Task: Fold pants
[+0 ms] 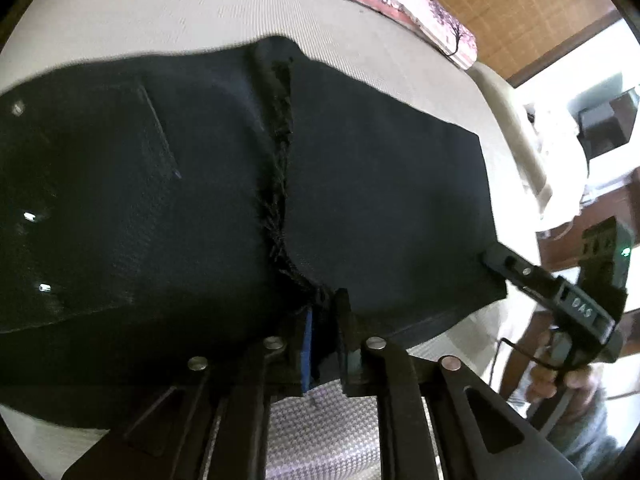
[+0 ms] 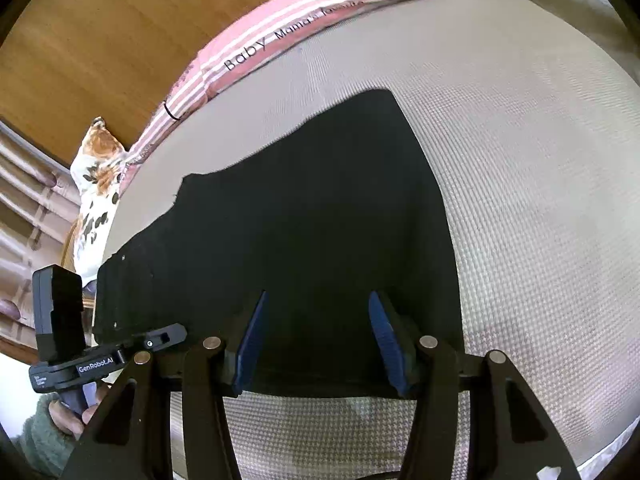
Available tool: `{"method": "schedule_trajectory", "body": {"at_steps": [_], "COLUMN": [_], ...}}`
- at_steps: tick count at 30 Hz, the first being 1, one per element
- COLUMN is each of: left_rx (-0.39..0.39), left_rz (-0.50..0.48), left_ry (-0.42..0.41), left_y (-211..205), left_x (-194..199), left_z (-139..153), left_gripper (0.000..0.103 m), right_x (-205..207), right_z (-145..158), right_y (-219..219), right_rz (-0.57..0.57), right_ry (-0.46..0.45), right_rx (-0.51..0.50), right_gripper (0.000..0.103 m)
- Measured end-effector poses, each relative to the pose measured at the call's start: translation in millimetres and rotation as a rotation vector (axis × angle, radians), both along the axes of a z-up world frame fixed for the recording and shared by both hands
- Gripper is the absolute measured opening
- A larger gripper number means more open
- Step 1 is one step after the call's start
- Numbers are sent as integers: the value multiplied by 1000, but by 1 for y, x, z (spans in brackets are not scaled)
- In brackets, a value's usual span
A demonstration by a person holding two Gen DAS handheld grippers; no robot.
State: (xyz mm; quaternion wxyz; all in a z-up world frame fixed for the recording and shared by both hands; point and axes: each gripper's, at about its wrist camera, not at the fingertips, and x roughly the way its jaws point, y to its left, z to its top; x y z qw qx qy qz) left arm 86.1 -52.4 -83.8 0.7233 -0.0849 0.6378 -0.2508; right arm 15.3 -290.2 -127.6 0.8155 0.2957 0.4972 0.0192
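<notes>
We pinch the black pants [image 1: 200, 208], lying on the bed [image 1: 160, 12], at the near edge in the left gripper [image 1: 324, 344] while the right gripper [image 2: 316, 340] gapes half-wide over cloth, so that thin bite may slip.

Soft daylight fills both views, brightest and blown out white at the left wrist view's right edge. The black pants [image 1: 160, 200] swallow detail, nearly featureless beyond the tool. Fisheye bending curves the bed [image 2: 520, 160] strongly; motion blur softens the left view's edges.
</notes>
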Motion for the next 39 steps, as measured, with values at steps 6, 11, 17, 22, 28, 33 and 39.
{"method": "schedule_trajectory", "body": {"at_steps": [6,11,17,22,28,33,39], "left_rx": [87,140,210,192,176,144,116], "left_rz": [-45,-155,-232,-224,-198,-87,80], "left_ry": [-247,-346,-273,-293,-279,-282,-290], "left_y": [-10,-41,-56,-53,-41,-13,35], "left_x": [-10,-23,-27,-23,-30,-28,-26], "left_z": [33,33,-1,-5,-1,14,31], "left_gripper": [19,26,26,27,37,46,48], "right_x": [31,75,114,113,76,34,8], "right_z": [20,24,-14,-16,-2,-7,-6], "right_y": [-11,-19,-21,-20,-13,1,31], "right_rz": [9,11,54,42,42,74,118], "right_ry": [-62,-91,1,-21,-48,2,24], "right_rx": [-136,-250,-295,-304,-283,-289,-256], "right_gripper": [51,42,28,26,35,39,41]}}
